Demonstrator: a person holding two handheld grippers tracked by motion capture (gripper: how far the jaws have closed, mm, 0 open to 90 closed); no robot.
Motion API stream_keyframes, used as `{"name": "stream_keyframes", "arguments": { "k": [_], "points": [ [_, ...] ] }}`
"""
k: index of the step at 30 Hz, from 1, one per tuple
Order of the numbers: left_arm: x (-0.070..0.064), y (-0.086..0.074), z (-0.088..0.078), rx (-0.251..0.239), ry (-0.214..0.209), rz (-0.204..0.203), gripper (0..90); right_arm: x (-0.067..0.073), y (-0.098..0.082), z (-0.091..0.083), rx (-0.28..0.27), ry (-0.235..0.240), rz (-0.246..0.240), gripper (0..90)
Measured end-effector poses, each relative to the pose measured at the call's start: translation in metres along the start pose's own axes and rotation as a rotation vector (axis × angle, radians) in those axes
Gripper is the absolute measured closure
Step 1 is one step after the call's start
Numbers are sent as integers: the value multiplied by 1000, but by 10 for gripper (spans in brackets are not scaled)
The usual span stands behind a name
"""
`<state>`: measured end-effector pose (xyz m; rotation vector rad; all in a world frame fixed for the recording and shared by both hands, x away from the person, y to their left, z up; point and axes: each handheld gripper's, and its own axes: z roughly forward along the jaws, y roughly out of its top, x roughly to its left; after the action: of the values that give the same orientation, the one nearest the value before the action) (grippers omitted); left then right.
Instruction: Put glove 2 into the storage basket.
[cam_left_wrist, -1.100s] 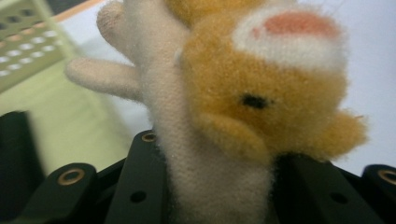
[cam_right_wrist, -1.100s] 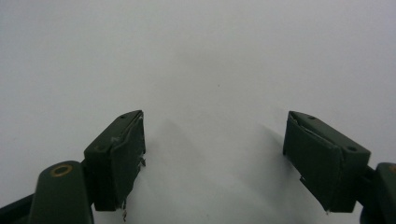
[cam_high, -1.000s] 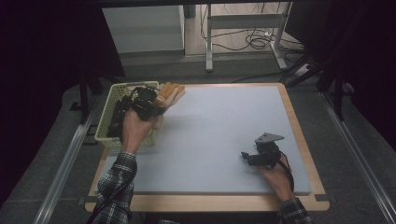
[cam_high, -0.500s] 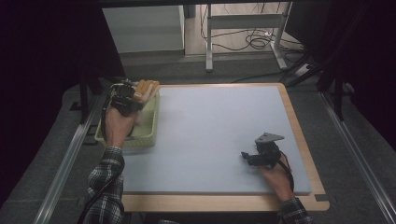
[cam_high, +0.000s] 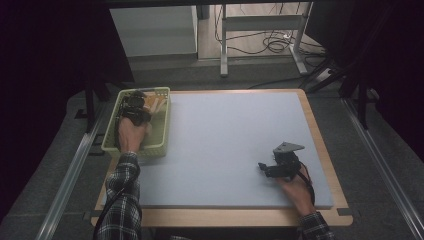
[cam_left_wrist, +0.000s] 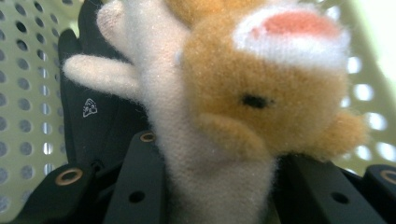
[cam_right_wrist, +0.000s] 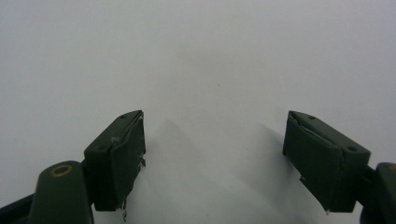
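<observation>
An orange and white plush toy (cam_left_wrist: 261, 102) sits between the black jaws of my left gripper (cam_left_wrist: 219, 177), which is shut on its pale body. In the high view that gripper (cam_high: 134, 107) is inside the yellow-green perforated basket (cam_high: 111, 131) at the table's left, with the plush toy (cam_high: 155, 103) at the basket's far right corner. My right gripper (cam_high: 267, 169) rests low on the white mat (cam_high: 225, 135) at the near right. It is open, and only bare mat (cam_right_wrist: 210, 56) lies between the jaws of this right gripper (cam_right_wrist: 215, 154).
A black fabric item (cam_left_wrist: 93, 121) with a small white mark lies in the basket behind the plush, against the holed wall (cam_left_wrist: 23, 93). The mat covers a wooden table (cam_high: 320, 125). Metal rails (cam_high: 70, 175) run along both sides, with stand legs and cables beyond the far edge.
My left hand carried the plush toy leftward from the basket's right edge and down into the basket. The right gripper stayed where it was.
</observation>
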<state>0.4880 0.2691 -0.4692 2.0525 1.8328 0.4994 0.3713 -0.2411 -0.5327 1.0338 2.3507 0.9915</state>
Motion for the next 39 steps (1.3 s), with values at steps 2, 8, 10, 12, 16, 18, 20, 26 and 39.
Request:
{"name": "stream_keyframes", "arguments": {
  "k": [2,8,10,12,16,18,20,26,39],
  "points": [
    [-2,1,6,14,-5,1,661,0,0,0,1,1,1,207],
    [-15,8,22,54,-4,14,652,0,0,0,0,2,1,208],
    [-18,10,27,72,-10,18,646,0,0,0,1,2,1,207],
    [-20,12,32,84,-13,16,634,0,0,0,0,2,1,208],
    [-22,11,41,105,-35,14,511,0,0,0,0,2,1,208],
    [-22,11,43,106,-39,10,488,0,0,0,0,2,2,208],
    [-21,11,44,115,-50,3,465,0,0,0,0,2,1,208],
    [-18,11,43,116,-62,-11,391,0,0,0,0,2,1,208],
    [-8,9,25,70,-125,-23,103,0,0,0,0,1,0,208]
  ]
}}
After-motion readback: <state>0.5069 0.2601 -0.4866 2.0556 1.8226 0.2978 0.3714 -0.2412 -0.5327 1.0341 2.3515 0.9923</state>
